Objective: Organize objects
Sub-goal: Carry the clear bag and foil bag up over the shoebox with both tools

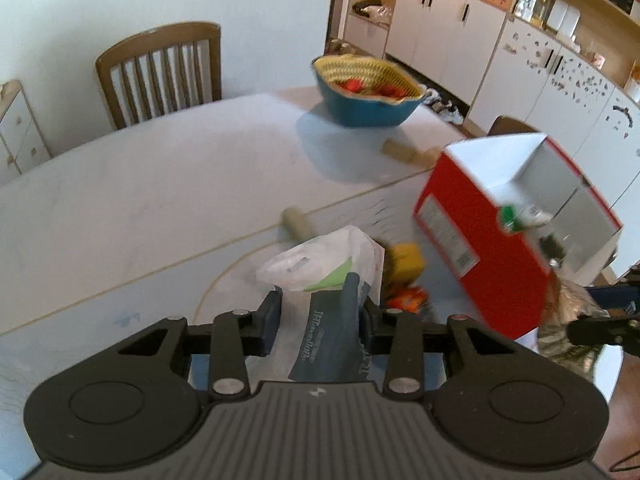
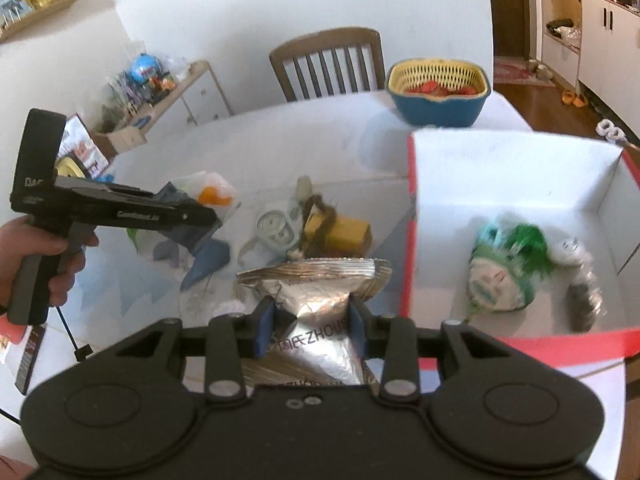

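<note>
My left gripper [image 1: 320, 316] is shut on a clear plastic package [image 1: 332, 280] with a dark blue and green insert, held above the white table [image 1: 160, 200]. It also shows in the right wrist view [image 2: 200, 216], left of centre. My right gripper [image 2: 310, 320] is shut on a silver foil packet [image 2: 316, 292], just left of the red box [image 2: 520, 184] with a white inside. The box holds a green and white bag [image 2: 500, 276] and small wrapped items [image 2: 580, 276]. The box also shows in the left wrist view [image 1: 480, 240].
A yellow block [image 2: 344, 232], a clear tape ring [image 2: 276, 228] and a small tube [image 2: 304, 188] lie between the grippers. A blue basket [image 2: 440, 92] with a yellow liner and red items stands at the far edge. A wooden chair [image 2: 324, 60] stands behind the table.
</note>
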A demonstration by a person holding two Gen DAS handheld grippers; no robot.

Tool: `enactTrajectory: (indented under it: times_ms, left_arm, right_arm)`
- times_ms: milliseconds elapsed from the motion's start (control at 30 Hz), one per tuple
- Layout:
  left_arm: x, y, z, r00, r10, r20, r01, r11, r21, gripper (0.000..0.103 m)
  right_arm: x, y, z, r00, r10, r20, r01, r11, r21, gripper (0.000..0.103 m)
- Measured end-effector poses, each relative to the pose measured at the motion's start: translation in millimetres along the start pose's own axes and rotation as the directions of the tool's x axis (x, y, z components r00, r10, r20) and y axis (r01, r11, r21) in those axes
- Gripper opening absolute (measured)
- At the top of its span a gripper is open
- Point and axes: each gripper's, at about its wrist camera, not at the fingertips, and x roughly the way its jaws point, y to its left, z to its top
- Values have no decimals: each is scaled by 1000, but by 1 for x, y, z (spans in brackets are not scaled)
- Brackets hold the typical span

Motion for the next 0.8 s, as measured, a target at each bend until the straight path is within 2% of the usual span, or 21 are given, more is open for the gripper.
enactTrajectory:
  times_ms: [300, 533, 800]
  left_arm:
    - [-1, -73, 31, 1000, -31, 1, 31, 999, 25, 38]
    - [17, -137, 50, 997, -77, -11, 78, 993, 84, 38]
    - [38, -199, 66, 995, -95, -21, 97, 985, 144, 38]
  right_arm:
    - [-31, -47, 19, 999, -8, 39, 8, 1000, -19, 37]
    - [-48, -91, 24, 997, -47, 59, 48, 999, -14, 36]
    - [-62, -140, 29, 990, -107, 88, 107, 994, 7, 36]
